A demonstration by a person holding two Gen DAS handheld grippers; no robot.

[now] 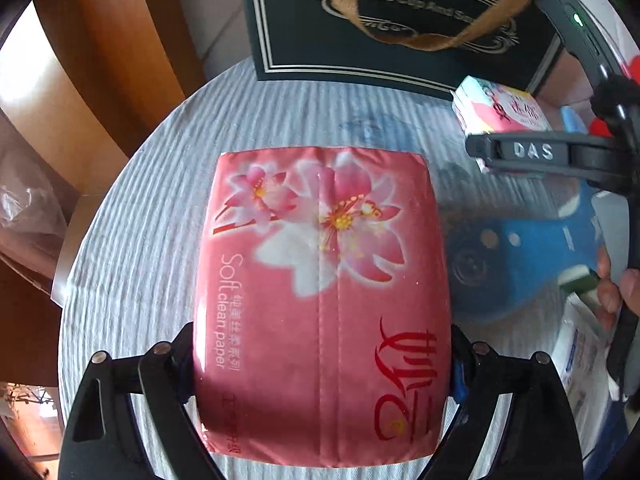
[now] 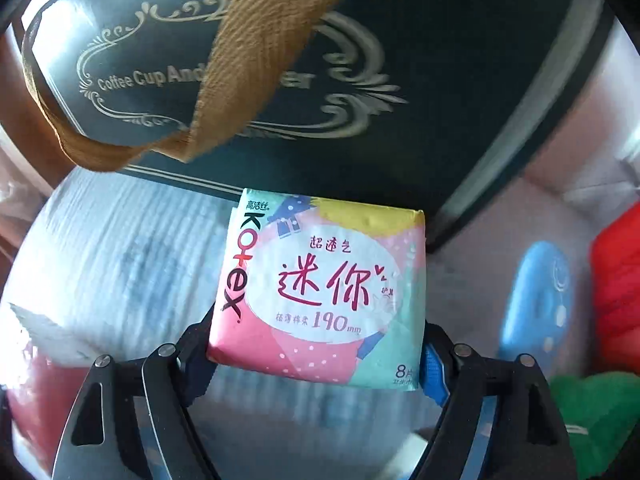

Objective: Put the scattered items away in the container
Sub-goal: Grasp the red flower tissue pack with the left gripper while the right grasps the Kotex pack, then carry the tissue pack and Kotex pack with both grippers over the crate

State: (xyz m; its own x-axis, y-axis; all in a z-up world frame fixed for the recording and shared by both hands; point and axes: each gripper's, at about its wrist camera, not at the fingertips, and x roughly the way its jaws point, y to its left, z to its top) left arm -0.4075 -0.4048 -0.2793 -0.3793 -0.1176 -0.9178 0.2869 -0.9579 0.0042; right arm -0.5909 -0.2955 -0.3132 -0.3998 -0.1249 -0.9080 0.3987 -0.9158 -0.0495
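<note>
My left gripper (image 1: 322,364) is shut on a pink tissue pack (image 1: 320,280) with flower print, held over the round table's pale striped cloth (image 1: 132,280). My right gripper (image 2: 316,354) is shut on a small pastel Kotex pad pack (image 2: 320,288), held just in front of the dark gift bag (image 2: 400,40) with a brown ribbon handle (image 2: 256,40). In the left wrist view the bag (image 1: 400,20) stands at the table's far edge, and the right gripper (image 1: 520,152) with the pad pack (image 1: 496,108) is at the upper right.
A blue slipper-like item (image 2: 536,300) and red (image 2: 620,280) and green (image 2: 600,412) cloth lie to the right. A white packet (image 1: 580,360) lies at the right edge in the left wrist view. Wooden furniture (image 1: 100,60) stands beyond the table on the left.
</note>
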